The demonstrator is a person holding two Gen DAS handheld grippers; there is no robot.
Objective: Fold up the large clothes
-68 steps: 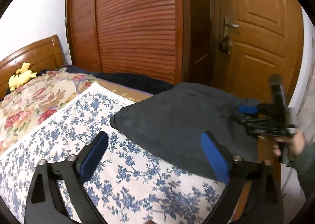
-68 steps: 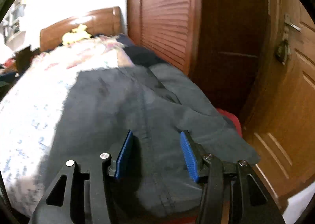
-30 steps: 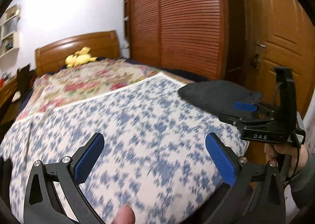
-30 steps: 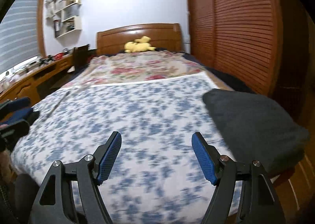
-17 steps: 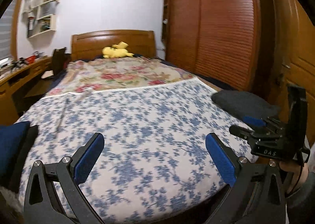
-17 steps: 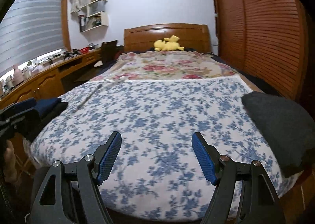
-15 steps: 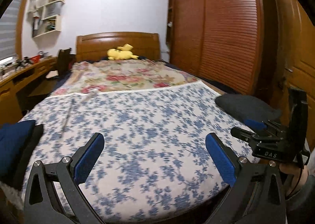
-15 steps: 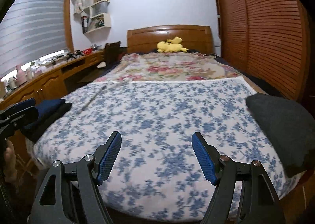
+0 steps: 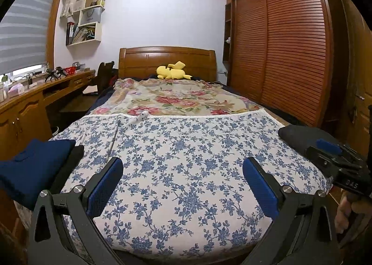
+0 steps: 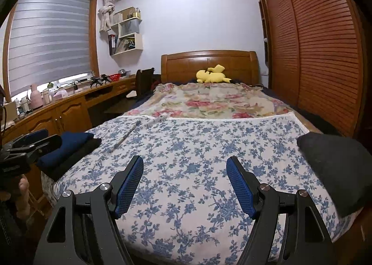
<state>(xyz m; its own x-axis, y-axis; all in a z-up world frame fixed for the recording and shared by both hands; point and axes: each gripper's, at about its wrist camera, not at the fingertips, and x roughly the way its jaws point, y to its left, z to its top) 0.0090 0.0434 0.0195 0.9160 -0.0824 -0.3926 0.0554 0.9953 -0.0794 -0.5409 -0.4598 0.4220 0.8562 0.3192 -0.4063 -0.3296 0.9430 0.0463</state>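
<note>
A folded grey garment (image 10: pixel 334 167) lies at the bed's right edge, and a folded navy garment (image 10: pixel 62 146) sits on a black one (image 10: pixel 76 156) at the left edge. Between them the blue-flowered sheet (image 9: pixel 186 160) is bare but for a thin rod (image 10: pixel 126 135). The left gripper (image 9: pixel 182 186) and right gripper (image 10: pixel 184 183) hang over the foot of the bed, jaws spread wide, holding nothing. Beyond lie a floral blanket (image 9: pixel 176 97), a yellow plush (image 9: pixel 172 73) by the headboard (image 9: pixel 166 61), a desk (image 10: pixel 69 104) on the left and a slatted wardrobe (image 9: pixel 290 55) on the right.
</note>
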